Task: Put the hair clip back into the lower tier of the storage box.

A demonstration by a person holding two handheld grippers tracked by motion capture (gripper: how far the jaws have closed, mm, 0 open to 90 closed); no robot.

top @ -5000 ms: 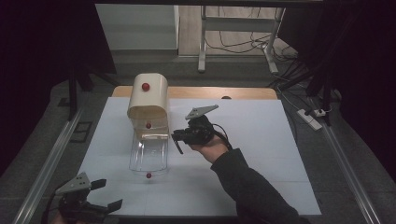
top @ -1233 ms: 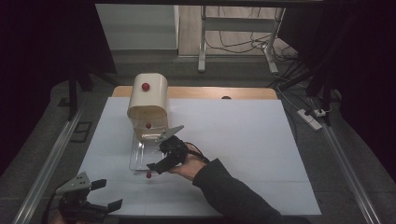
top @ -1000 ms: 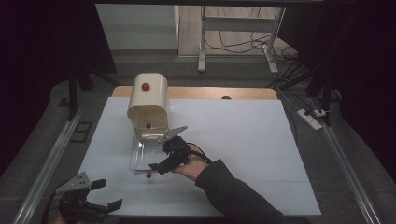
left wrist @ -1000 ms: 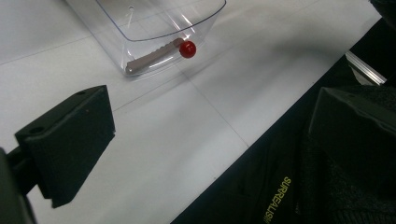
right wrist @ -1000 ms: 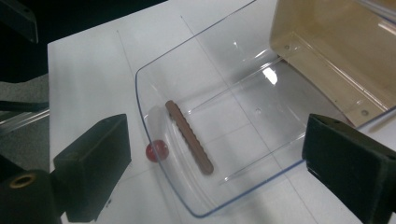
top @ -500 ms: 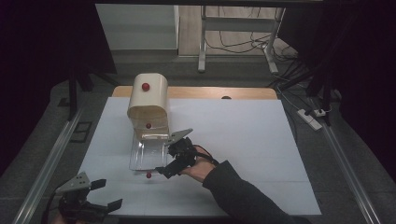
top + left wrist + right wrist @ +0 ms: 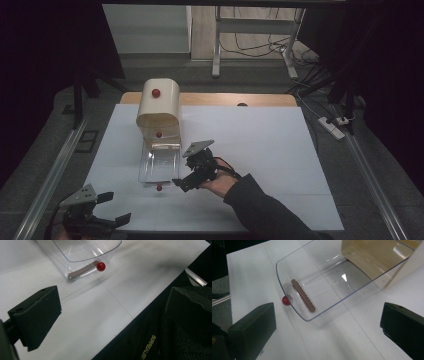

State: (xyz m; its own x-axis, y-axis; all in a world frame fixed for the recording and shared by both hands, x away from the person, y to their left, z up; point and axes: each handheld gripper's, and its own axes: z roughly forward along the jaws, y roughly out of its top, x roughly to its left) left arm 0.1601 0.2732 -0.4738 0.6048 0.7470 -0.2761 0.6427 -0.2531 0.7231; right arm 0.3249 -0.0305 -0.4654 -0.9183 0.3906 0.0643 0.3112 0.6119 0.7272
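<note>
Your left gripper [image 7: 102,220] at the table's [image 7: 270,145] near-left corner, jaws spread wide, holding nothing, clear drawer [image 7: 159,162] pulled out of the cream box [image 7: 158,107], your right gripper [image 7: 184,184] just beside it, jaws freshly opened wide, empty.

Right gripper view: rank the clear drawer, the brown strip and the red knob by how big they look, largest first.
1. Clear drawer, by far the largest.
2. Brown strip, lying inside the drawer.
3. Red knob, on the drawer's outside front wall.
All three sit at a similar nearness to the camera, so the order is safe.
</note>
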